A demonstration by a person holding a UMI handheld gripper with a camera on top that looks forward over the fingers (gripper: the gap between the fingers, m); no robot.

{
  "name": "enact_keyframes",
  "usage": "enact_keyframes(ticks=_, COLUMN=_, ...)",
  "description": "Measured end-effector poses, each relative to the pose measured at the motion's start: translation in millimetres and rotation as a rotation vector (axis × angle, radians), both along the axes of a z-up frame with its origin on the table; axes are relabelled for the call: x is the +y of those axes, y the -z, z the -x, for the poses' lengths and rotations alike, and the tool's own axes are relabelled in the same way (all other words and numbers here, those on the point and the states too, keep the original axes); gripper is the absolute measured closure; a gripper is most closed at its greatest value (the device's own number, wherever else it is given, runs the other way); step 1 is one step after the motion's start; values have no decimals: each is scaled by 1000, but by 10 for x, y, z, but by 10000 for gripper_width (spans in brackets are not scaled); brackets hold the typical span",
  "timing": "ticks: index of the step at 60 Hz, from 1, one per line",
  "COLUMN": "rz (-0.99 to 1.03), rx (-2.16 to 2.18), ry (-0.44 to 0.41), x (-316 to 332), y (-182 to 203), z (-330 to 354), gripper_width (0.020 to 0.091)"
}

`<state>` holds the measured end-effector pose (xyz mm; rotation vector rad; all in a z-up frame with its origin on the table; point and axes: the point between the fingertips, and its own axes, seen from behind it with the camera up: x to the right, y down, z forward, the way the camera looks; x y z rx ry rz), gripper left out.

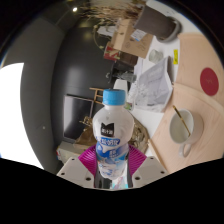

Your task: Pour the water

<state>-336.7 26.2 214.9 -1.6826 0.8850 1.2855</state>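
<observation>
A clear plastic water bottle (112,135) with a light blue cap and a blue and white label stands upright between my fingers. My gripper (112,160) is shut on the bottle, with both magenta pads (92,156) pressed against its lower half. The bottle is lifted above the table. To the right and below lies a white cup (181,124) on a round light wooden tray (196,112); the cup sits beyond the fingers, off to the right of the bottle.
A white table (150,128) runs along the right side. On it lie a crumpled white bag (152,82), a pink box (207,72) with a red dot, and cardboard boxes (130,38) farther back. Dark floor lies to the left.
</observation>
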Motion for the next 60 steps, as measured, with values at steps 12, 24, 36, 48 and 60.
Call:
enact_keyframes(ticks=12, rz=-241, rx=-625, ry=64, x=54, y=-680, z=-820, gripper_width=730)
enact_keyframes(ticks=24, rz=-225, rx=-1123, ry=123, x=47, y=-387, z=-1852, gripper_width=731)
enact_keyframes(ticks=36, rz=-78, rx=-1382, ry=56, x=-1, y=678, z=-2528, gripper_width=730)
enact_keyframes(ticks=48, rz=-5, rx=-1389, ry=1, x=-24, y=1363, z=-2684, gripper_width=724)
enact_keyframes(ticks=60, rz=17, rx=-1348, ry=25, x=-57, y=1574, z=-2693, gripper_width=658)
